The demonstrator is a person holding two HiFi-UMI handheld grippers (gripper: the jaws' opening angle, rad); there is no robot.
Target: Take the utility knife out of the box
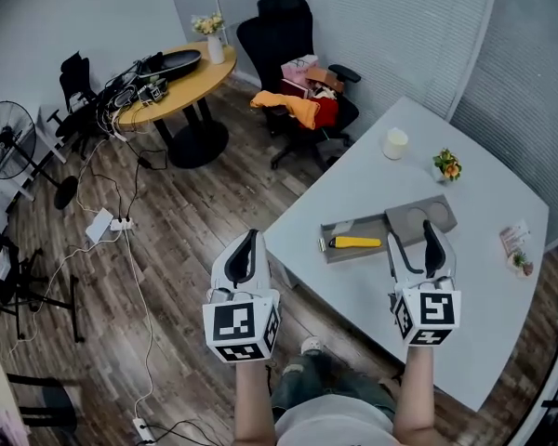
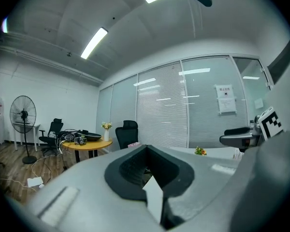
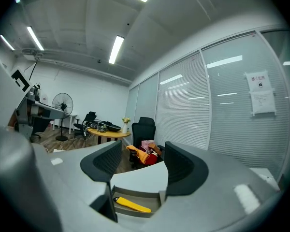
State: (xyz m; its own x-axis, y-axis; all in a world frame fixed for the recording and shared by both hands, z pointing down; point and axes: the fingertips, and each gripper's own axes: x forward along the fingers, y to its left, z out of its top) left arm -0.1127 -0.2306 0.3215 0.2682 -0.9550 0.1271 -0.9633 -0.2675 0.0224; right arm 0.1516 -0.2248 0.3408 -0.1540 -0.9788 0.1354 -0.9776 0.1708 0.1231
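A yellow utility knife (image 1: pixel 353 242) lies in an open grey box (image 1: pixel 339 229) on the white table (image 1: pixel 372 184); the box's lid part (image 1: pixel 420 218) lies at its right. My right gripper (image 1: pixel 412 242) hovers open just in front of the box, nothing between its jaws. In the right gripper view the knife (image 3: pixel 133 206) and box (image 3: pixel 130 193) show low between the spread pads (image 3: pixel 102 163) of the right gripper (image 3: pixel 137 166). My left gripper (image 1: pixel 245 244) hangs shut over the floor, left of the table's edge, and holds nothing. In its own view the left gripper (image 2: pixel 146 153) shows its jaws pressed together.
On the table stand a white candle jar (image 1: pixel 395 142), a small potted plant (image 1: pixel 446 164) and a printed packet (image 1: pixel 514 240). A black office chair (image 1: pixel 298 35) piled with clothes stands behind it. A round wooden table (image 1: pixel 181 80), a fan (image 1: pixel 5 137) and floor cables (image 1: pixel 121 223) are at left.
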